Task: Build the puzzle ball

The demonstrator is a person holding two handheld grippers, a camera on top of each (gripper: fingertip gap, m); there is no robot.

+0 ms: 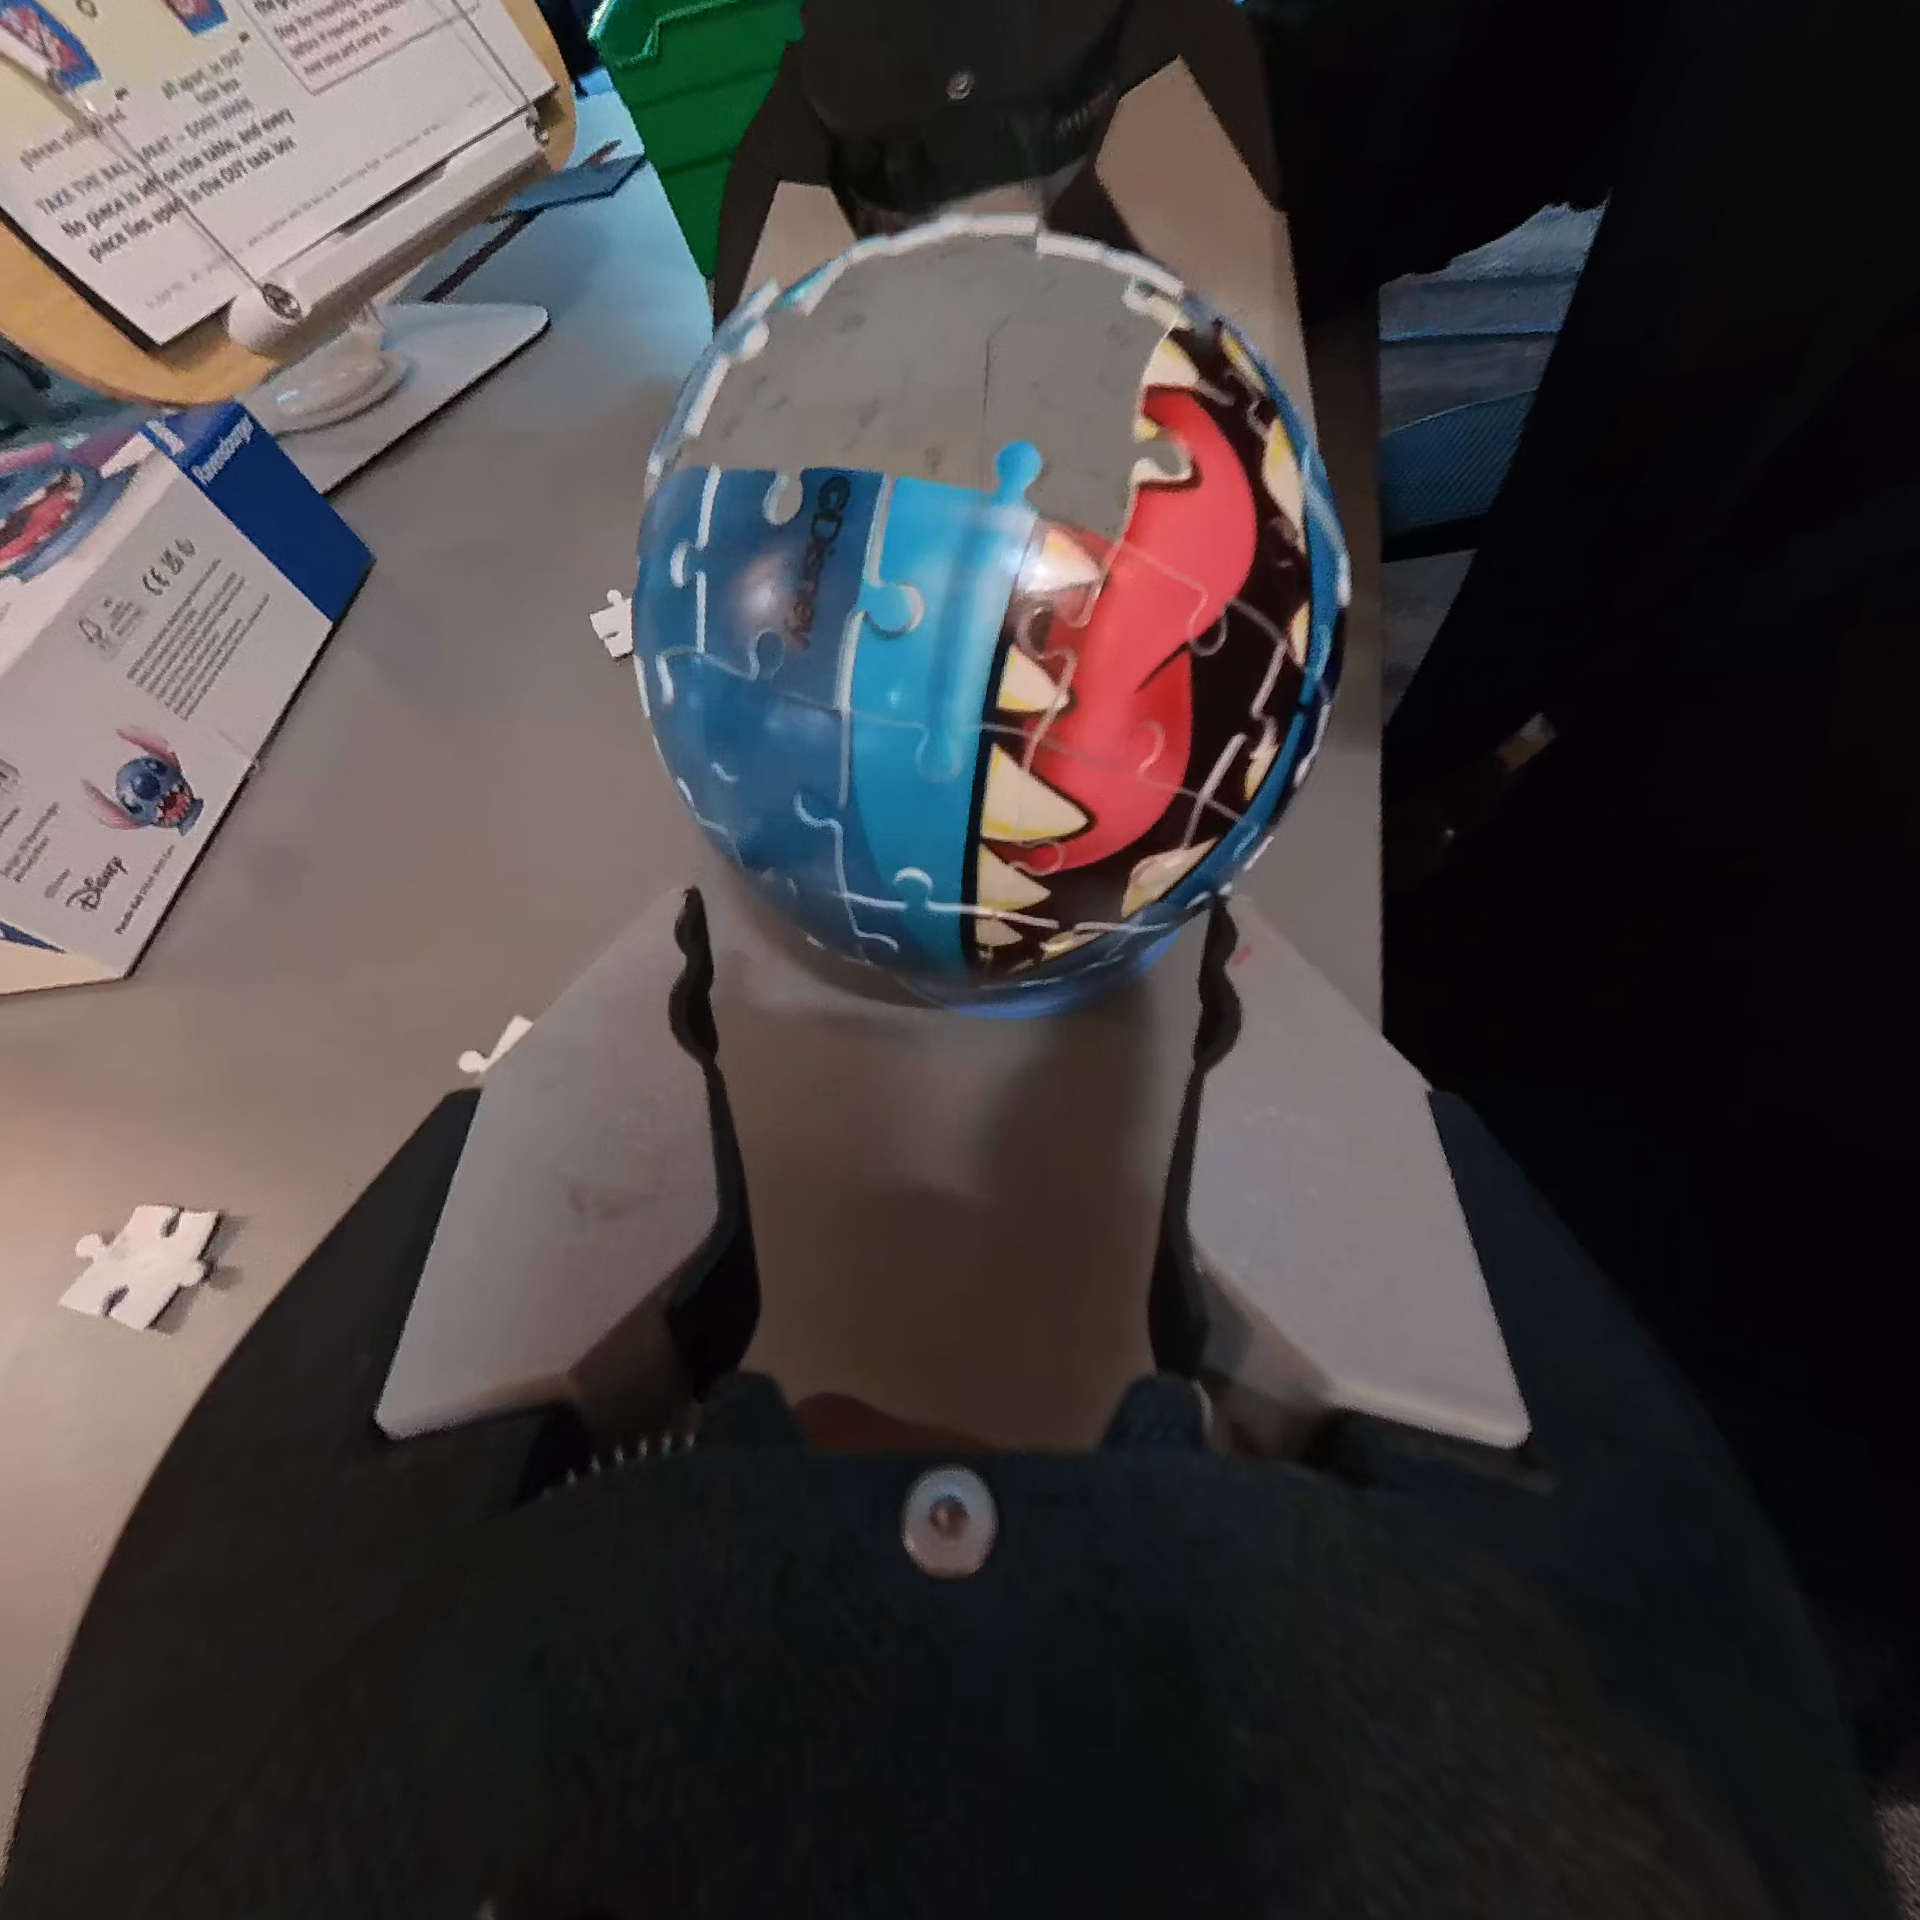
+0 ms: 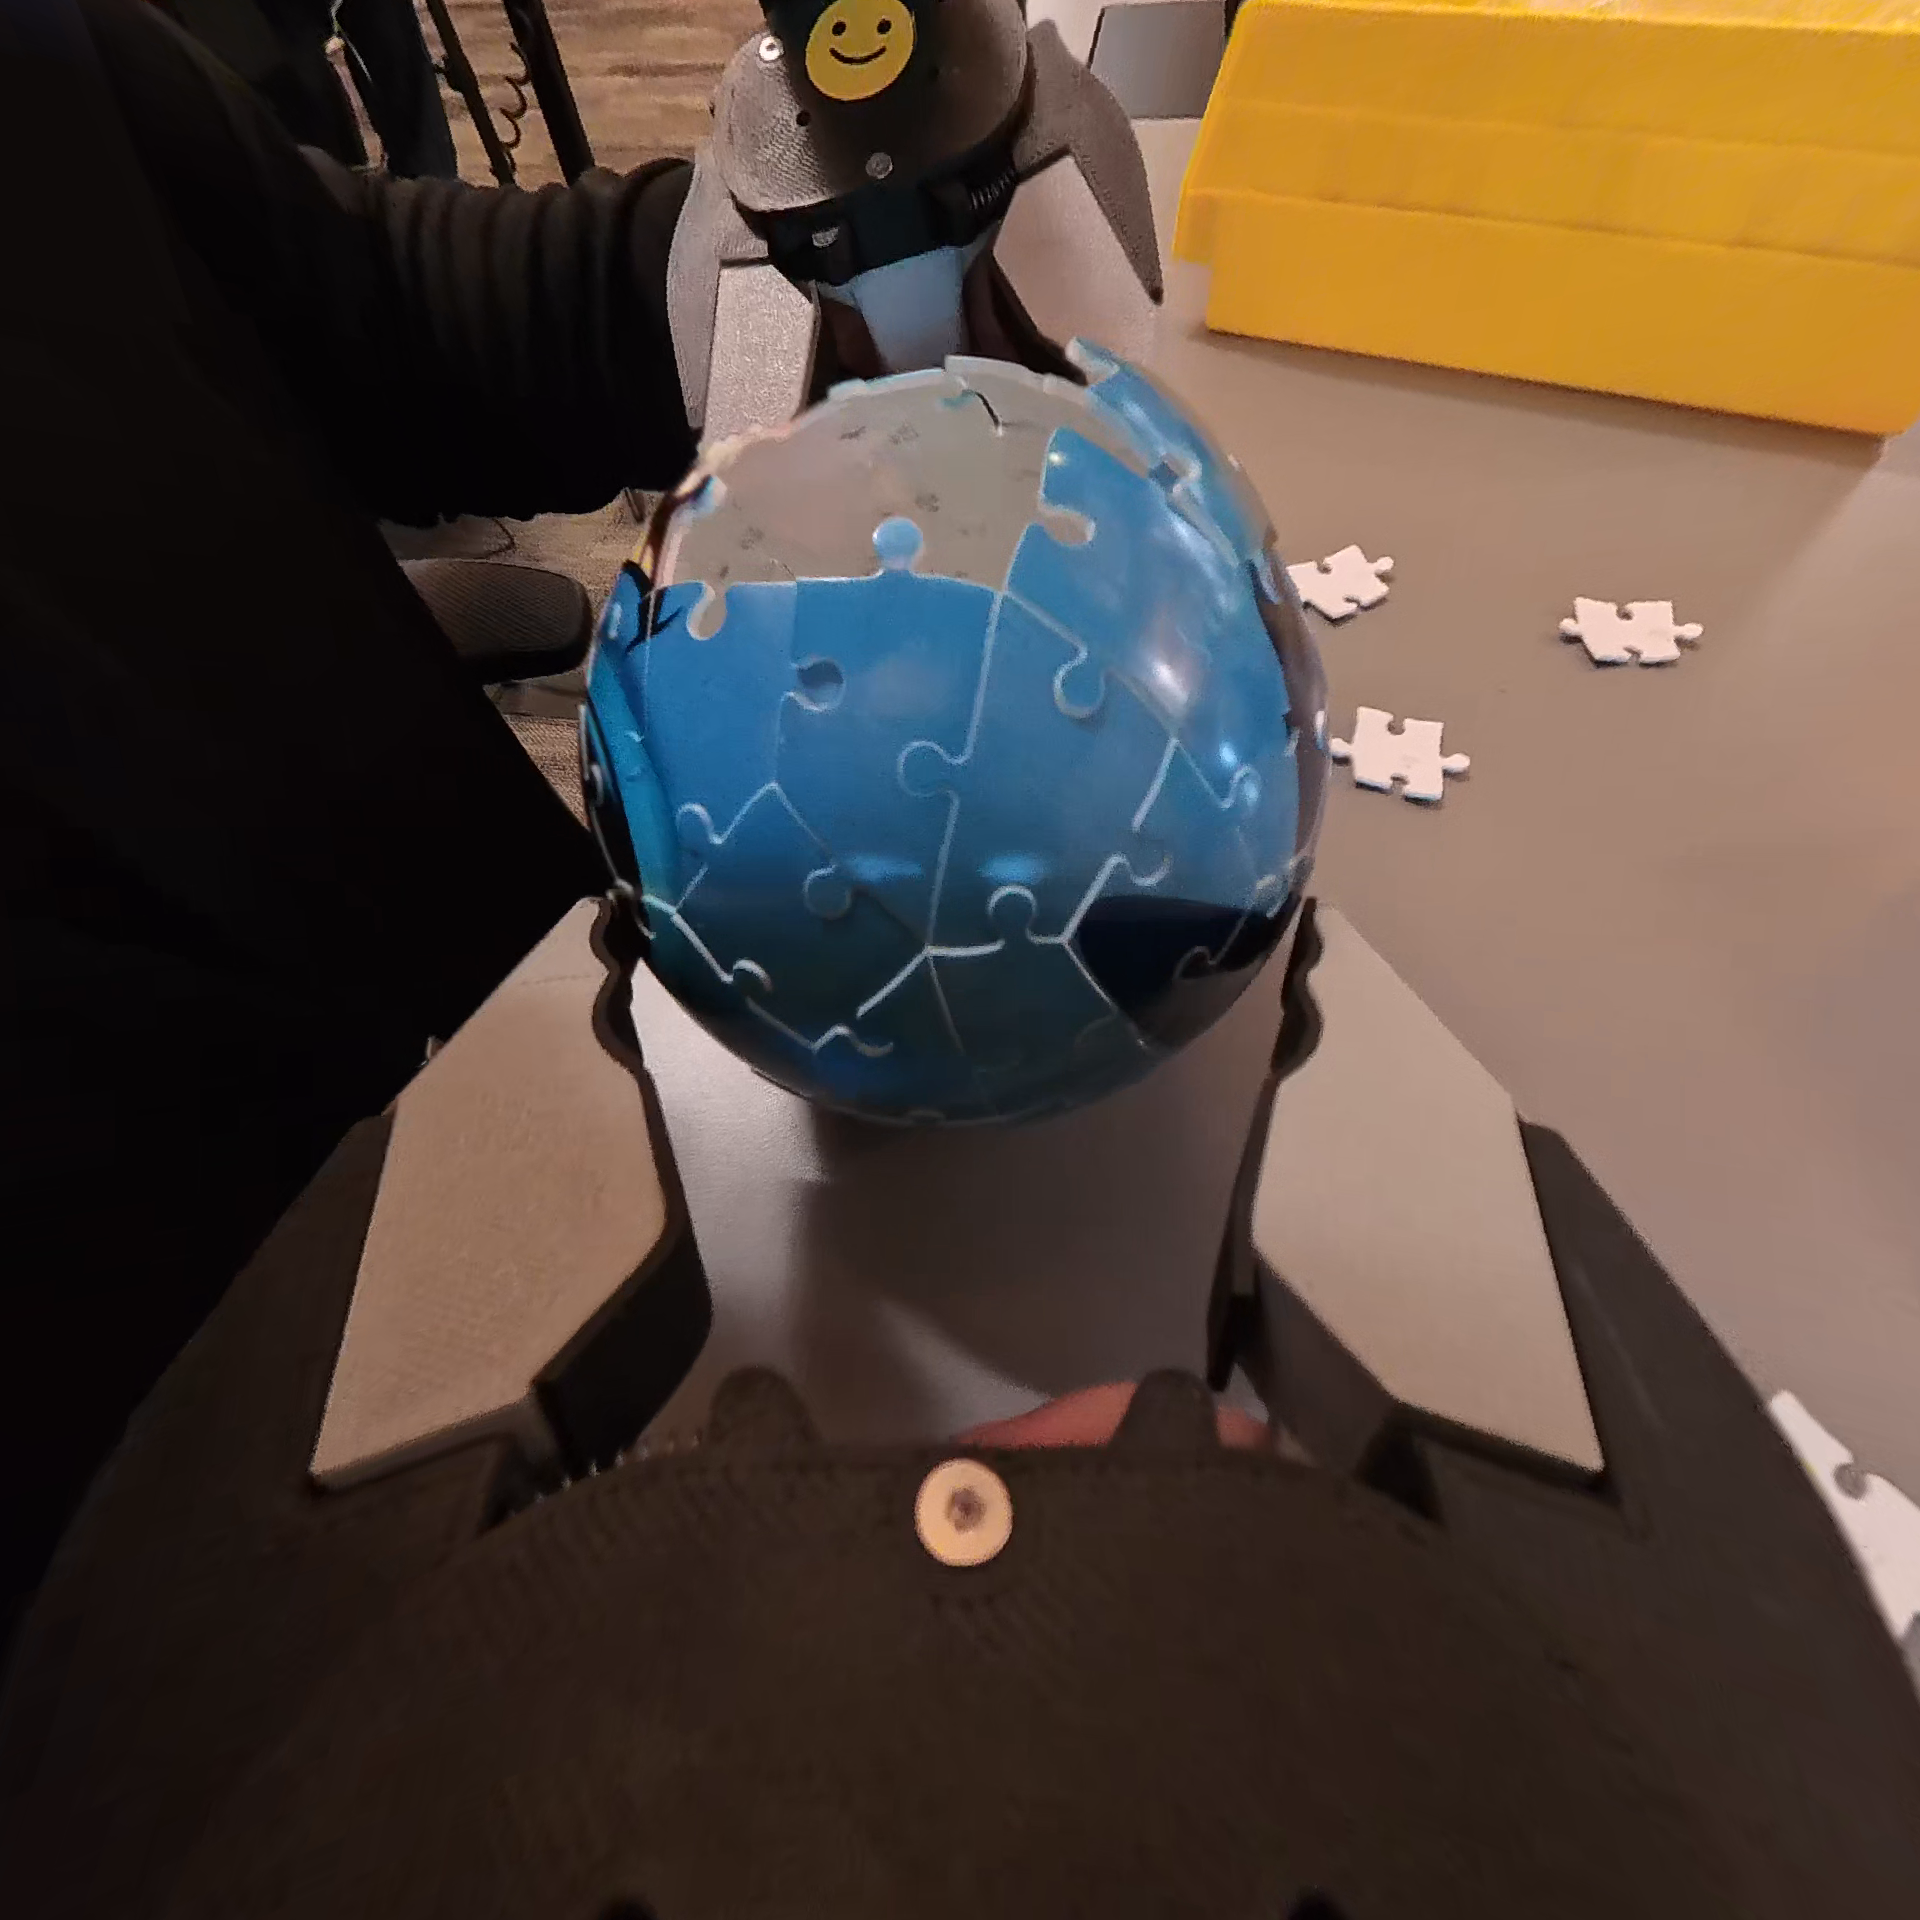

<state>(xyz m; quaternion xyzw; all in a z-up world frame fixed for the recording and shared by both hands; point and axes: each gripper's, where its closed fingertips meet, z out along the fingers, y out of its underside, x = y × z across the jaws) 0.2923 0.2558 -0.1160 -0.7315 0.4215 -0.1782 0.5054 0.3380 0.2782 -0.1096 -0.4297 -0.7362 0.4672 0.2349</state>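
Puzzle ball (image 1: 987, 665), part-built, gap in shell at top, held above grey worktop (image 1: 436, 727). Left tool (image 1: 956, 935) clamps ball's near lower sides; right tool (image 2: 956, 935) clamps it from opposite side. Each tool faces the other across ball. Loose white pieces (image 2: 1403, 753) on worktop right of ball; puzzle box (image 1: 156, 675) left.

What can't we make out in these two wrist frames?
- Puzzle ball underside: both views, hidden by its own curve.
- Whether the left tongs and right tongs truly clamp it: contact hidden behind the ball.
- Loose pieces' printed sides: face down.
- Yellow bin contents: cut off by the right view's top edge.
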